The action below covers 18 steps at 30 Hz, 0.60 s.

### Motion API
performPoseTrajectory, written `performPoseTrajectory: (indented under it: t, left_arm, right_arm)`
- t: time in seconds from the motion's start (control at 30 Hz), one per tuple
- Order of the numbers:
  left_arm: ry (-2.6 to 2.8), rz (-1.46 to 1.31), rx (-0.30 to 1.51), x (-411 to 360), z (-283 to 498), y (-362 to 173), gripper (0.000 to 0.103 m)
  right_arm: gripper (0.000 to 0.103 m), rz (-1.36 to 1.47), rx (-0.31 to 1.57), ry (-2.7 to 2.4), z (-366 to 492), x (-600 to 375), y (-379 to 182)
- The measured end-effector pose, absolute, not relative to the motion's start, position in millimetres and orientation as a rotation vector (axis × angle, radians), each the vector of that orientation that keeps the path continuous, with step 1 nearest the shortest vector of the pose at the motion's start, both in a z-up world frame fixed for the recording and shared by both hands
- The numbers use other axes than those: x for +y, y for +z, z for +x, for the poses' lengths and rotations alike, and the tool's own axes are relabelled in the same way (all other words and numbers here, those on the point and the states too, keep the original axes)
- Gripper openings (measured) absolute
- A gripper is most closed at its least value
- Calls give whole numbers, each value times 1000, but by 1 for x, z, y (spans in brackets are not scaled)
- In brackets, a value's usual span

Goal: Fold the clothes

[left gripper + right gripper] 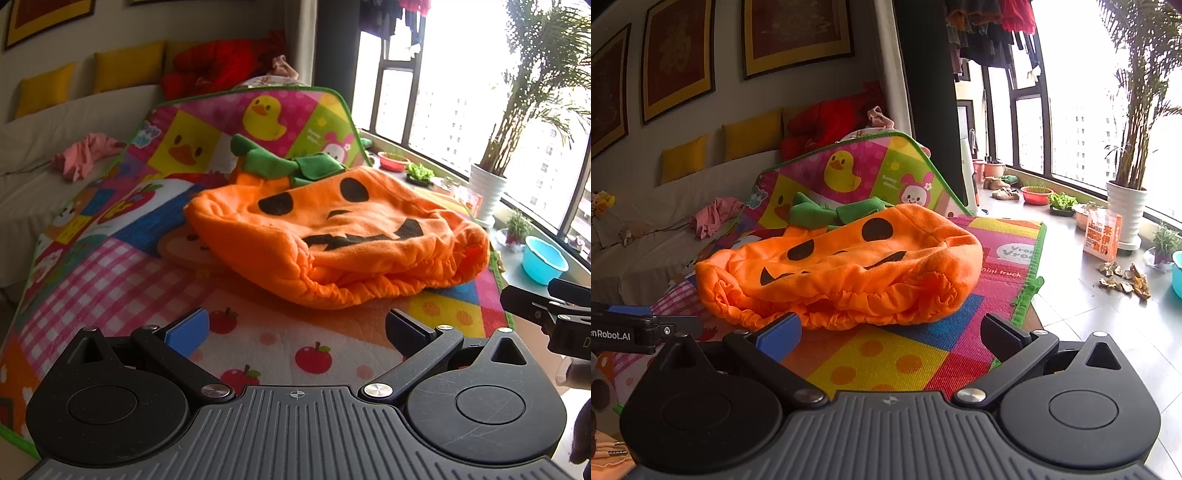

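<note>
An orange pumpkin costume (332, 236) with a black face and green leaf collar lies spread on a colourful play mat (110, 266), its gathered hem toward the mat's near edge. The left gripper (297, 332) hovers over the near edge, fingers apart and empty. The right gripper (892, 338) hovers by the mat's near right corner, also spread wide, just short of the hem.
</note>
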<state>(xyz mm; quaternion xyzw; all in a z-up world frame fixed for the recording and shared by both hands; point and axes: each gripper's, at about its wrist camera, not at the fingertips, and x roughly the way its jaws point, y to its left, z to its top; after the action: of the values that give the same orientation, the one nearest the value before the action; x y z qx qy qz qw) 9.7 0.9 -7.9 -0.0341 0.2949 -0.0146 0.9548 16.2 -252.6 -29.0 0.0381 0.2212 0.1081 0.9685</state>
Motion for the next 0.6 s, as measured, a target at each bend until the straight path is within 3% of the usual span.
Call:
performPoseTrajectory:
  t: [0.6]
  left_arm:
    - [-26, -66, 615, 0, 11, -11, 103]
  right_arm:
    - [103, 76, 459, 217, 17, -252, -32]
